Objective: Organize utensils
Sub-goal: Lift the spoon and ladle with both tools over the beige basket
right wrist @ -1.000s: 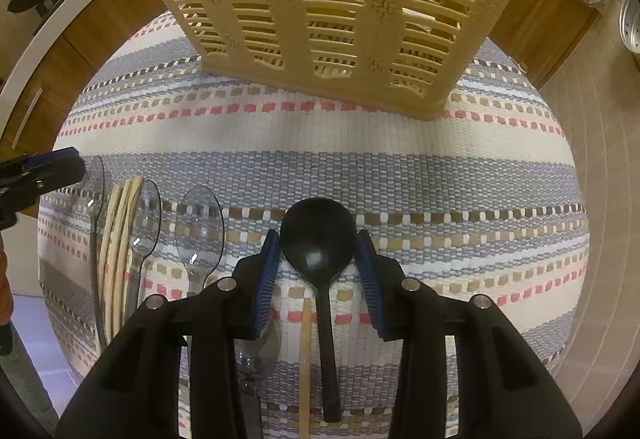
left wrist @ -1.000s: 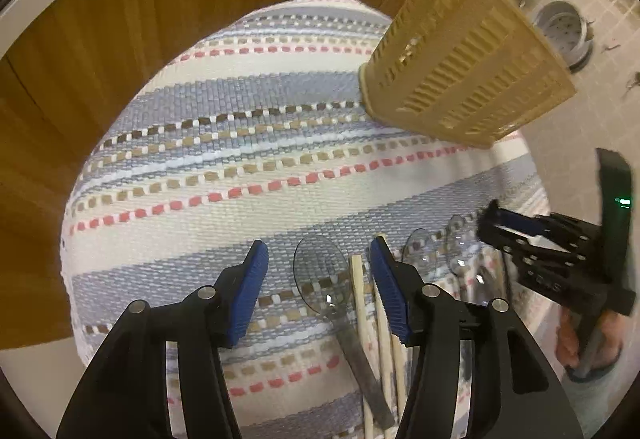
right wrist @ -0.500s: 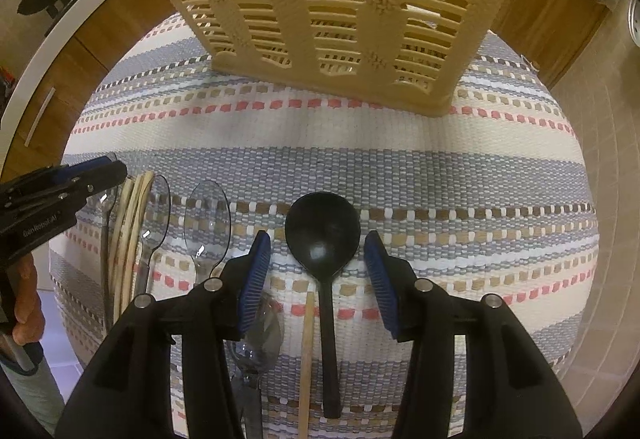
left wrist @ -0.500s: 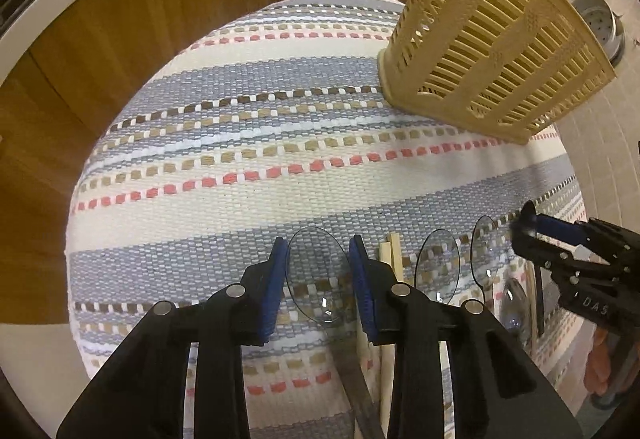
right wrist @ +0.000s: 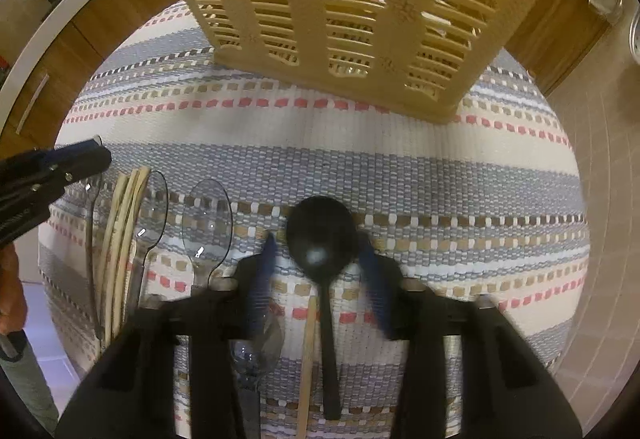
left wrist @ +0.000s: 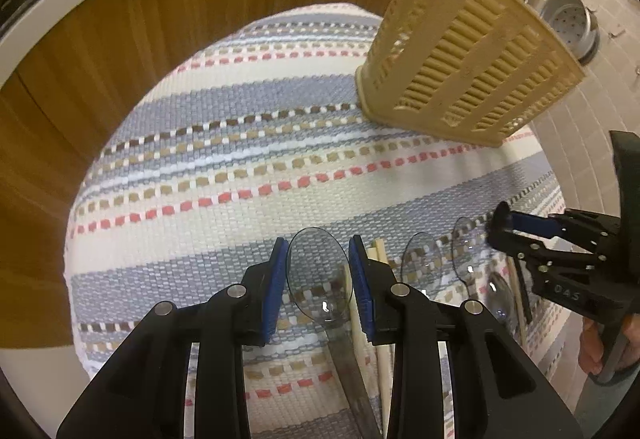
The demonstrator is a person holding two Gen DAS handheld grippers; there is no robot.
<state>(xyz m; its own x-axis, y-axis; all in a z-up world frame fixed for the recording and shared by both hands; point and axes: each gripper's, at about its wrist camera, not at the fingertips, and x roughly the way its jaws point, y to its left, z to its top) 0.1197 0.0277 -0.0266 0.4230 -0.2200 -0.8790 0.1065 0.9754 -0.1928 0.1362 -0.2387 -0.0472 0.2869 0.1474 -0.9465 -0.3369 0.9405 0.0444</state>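
Left gripper closed in on the bowl of a clear plastic spoon; pads at its edges, apparently clamped. Right gripper blurred, jaws apart, straddling the black spoon, not gripping. Other clear spoons and wooden chopsticks lie in a row on the striped cloth. Slatted beige basket stands at the far side, well apart.

Risks: the slick, curved bowl could squirt from the pads on lifting; chopsticks just beside the left gripper may get nudged.
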